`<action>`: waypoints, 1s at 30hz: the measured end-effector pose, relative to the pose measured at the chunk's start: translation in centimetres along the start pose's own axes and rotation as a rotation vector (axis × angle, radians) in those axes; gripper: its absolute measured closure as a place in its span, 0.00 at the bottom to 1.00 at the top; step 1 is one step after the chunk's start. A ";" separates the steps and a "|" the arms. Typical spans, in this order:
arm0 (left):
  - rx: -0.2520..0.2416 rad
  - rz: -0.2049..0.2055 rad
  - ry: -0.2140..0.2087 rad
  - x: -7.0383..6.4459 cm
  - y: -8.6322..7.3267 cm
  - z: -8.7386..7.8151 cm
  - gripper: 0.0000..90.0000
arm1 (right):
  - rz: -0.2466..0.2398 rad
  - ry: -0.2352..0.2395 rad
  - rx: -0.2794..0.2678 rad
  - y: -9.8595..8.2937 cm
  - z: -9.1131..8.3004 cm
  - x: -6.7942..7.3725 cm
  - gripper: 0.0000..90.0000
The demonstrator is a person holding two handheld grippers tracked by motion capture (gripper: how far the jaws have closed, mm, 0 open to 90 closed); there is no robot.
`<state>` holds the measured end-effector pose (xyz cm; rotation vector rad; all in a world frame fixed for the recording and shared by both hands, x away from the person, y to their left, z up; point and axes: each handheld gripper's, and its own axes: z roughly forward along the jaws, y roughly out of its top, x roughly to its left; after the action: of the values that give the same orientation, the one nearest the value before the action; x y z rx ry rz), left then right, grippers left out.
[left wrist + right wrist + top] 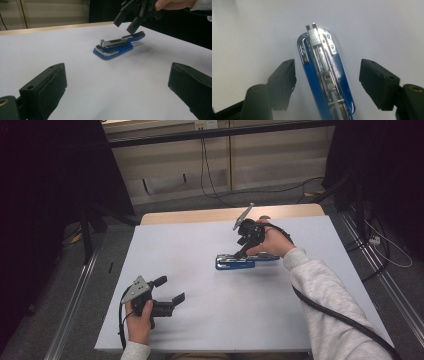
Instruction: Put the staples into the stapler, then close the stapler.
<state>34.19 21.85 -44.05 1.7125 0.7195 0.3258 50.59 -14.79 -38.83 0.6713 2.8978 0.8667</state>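
A blue stapler (237, 262) lies flat on the white table (200, 320), near its middle. Its metal staple channel (322, 62) is laid bare on top. My right gripper (244, 251) hovers just above the stapler's right part, open, with one jaw on each side of the blue body (312, 82). From the left gripper view the stapler (115, 46) lies far ahead with the right gripper (127, 21) over it. My left gripper (170, 290) rests open near the table's front left, with nothing between its jaws (117, 85).
The table's wooden far edge (200, 215) borders a grey floor with cables (210, 180). Dark curtains hang at both sides. A thick black cable (345, 320) runs along the right sleeve.
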 end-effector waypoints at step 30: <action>0.080 -0.022 -0.034 -0.3 1.0 3.7 0.02 | 0.157 -0.139 -0.132 -9.4 -3.8 1.7 0.13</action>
<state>36.34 18.62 -44.04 1.7807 0.7345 0.2552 44.76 -23.12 -40.53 0.9161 2.6678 0.9747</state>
